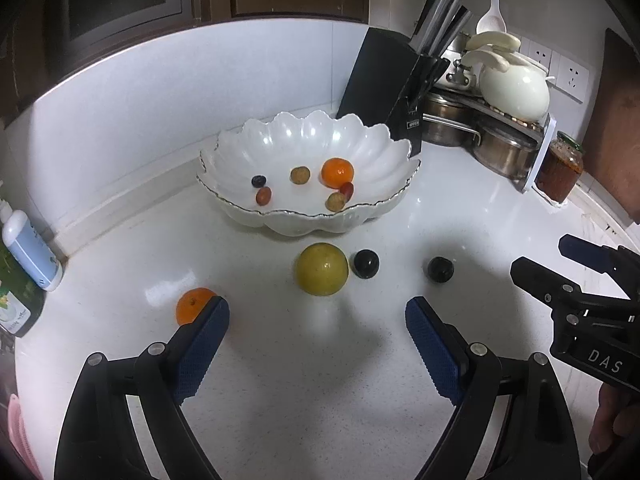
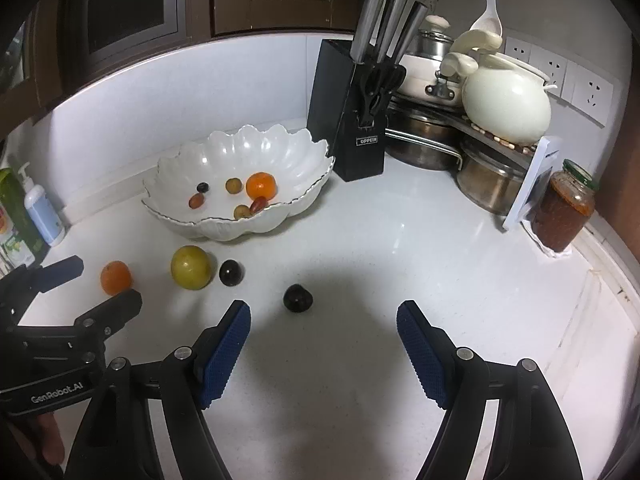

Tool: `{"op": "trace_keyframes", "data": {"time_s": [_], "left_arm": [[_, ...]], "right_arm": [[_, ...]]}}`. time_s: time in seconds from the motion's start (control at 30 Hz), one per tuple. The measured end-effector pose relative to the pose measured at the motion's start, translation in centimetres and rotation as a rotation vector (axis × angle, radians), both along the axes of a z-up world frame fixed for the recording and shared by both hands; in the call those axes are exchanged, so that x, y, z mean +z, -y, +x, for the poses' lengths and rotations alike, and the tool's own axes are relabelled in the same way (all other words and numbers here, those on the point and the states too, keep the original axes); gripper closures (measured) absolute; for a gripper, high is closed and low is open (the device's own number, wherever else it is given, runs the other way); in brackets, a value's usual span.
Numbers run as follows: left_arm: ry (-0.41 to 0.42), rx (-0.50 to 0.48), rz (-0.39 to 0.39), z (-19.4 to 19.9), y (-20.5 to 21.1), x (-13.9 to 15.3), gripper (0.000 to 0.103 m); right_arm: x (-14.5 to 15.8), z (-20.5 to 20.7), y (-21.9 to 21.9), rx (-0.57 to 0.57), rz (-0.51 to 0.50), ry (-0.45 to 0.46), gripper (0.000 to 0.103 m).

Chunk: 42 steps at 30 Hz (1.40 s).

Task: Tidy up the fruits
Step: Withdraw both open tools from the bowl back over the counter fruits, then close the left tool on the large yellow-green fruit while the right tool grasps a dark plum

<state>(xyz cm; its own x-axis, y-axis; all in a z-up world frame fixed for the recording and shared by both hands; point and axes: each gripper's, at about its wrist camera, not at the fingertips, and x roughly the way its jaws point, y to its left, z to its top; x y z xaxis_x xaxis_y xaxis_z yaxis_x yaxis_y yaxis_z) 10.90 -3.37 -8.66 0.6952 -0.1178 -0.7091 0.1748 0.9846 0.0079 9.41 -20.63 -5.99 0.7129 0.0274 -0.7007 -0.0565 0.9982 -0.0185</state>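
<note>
A white scalloped bowl (image 1: 372, 148) (image 2: 296, 156) stands on the white counter and holds an orange (image 1: 337, 172) and several small fruits. In front of it lie a yellow-green fruit (image 1: 322, 269) (image 2: 191, 267), two dark plums (image 1: 366, 264) (image 1: 440, 269) and a second orange (image 1: 192, 305) (image 2: 115, 277). My left gripper (image 1: 317, 320) is open and empty, just short of the yellow-green fruit, its left finger beside the loose orange. My right gripper (image 2: 323, 326) is open and empty, with the nearer dark plum (image 2: 297, 298) just ahead, left of centre.
A black knife block (image 2: 352, 120) stands behind the bowl. Steel pots (image 2: 486, 180), a cream ceramic pot (image 2: 506, 104) on a rack and a jar of red sauce (image 2: 562, 210) crowd the back right corner. Bottles (image 2: 40, 212) stand at the left wall.
</note>
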Motion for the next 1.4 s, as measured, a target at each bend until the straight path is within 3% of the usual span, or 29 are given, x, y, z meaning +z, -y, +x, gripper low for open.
{"op": "trace_keyframes", "data": {"time_s": [0.73,0.97,1.4], "left_arm": [[-0.009,-0.005,-0.003,0.7,0.9,-3.1,0.013],[-0.006,0.000,-0.003,2.8,0.8,-3.4,0.019],[-0.024,-0.009,0.014,6.6,0.8,-4.8,0.020]], "right_arm": [[-3.5,1.1,0.9,0.004,0.004,-0.056,0.027],[-4.2,3.0,0.8,0.000,0.023,-0.067,0.026],[-6.0,6.3,-0.3,0.009,0.054,-0.092,0.027]]}}
